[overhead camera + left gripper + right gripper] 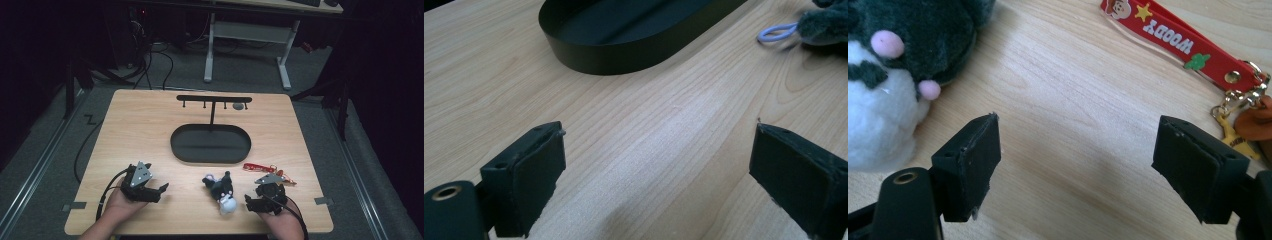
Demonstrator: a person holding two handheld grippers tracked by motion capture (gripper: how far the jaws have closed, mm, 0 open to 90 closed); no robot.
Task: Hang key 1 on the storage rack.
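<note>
Plush in black and white, the toy [222, 193] lay on its side near the front edge of the wooden table [135, 125], between the two grippers and closer to the right one. In the right gripper view its dark head with pink cheek spots and its white muzzle [883, 85] sat just beside the left-hand jaw, apart from it. The right gripper [1075, 165] rested low over the tabletop with its jaws spread wide and bare wood between them. A red strap keyring [1178, 45] printed with "WOODY" lay just beyond that gripper, its gold clasp and a small brown charm [1253, 122] close to the other jaw; in the high view the keyring [265, 169] lay right of the toy. The left gripper [659, 175], held in the person's left hand [120, 205] at the front left of the table, also stood with jaws wide apart, gripping nothing. A thin pale loop [776, 34] attached to the toy showed far off in its view. Beyond both, a black oval tray [182, 145] sat at mid-table, carrying an upright post with a hooked crossbar [214, 99].
</note>
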